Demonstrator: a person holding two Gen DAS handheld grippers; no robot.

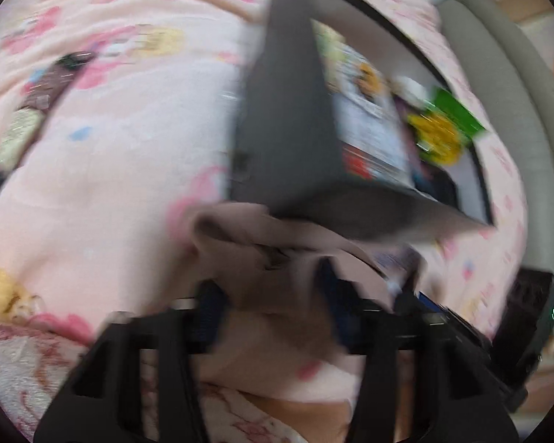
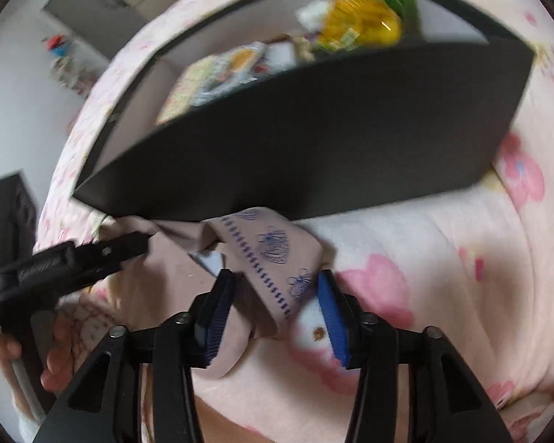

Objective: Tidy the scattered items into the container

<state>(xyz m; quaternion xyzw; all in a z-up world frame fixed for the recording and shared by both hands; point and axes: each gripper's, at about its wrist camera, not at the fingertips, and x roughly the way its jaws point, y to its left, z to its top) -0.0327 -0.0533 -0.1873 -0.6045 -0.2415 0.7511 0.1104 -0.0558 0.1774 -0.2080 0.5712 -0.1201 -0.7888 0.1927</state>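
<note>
A black box (image 1: 284,129) stands on the pink blanket, holding snack packets and a yellow-and-green bag (image 1: 439,136). A beige cloth with blue print (image 1: 277,258) lies bunched against its near wall. My left gripper (image 1: 273,299) has the cloth filling the gap between its blue pads. In the right wrist view the same box (image 2: 314,140) fills the middle, and the left gripper (image 2: 129,247) pinches the cloth's left end. My right gripper (image 2: 273,295) straddles the cloth (image 2: 269,254) with pads apart; the right pad (image 2: 332,317) stands off the fabric.
A flower-print blanket (image 1: 110,184) covers the bed. A long dark snack packet (image 1: 37,110) lies at the far left on it. A grey padded edge (image 1: 517,110) runs along the right. A person's hand (image 2: 55,361) holds the left gripper's handle.
</note>
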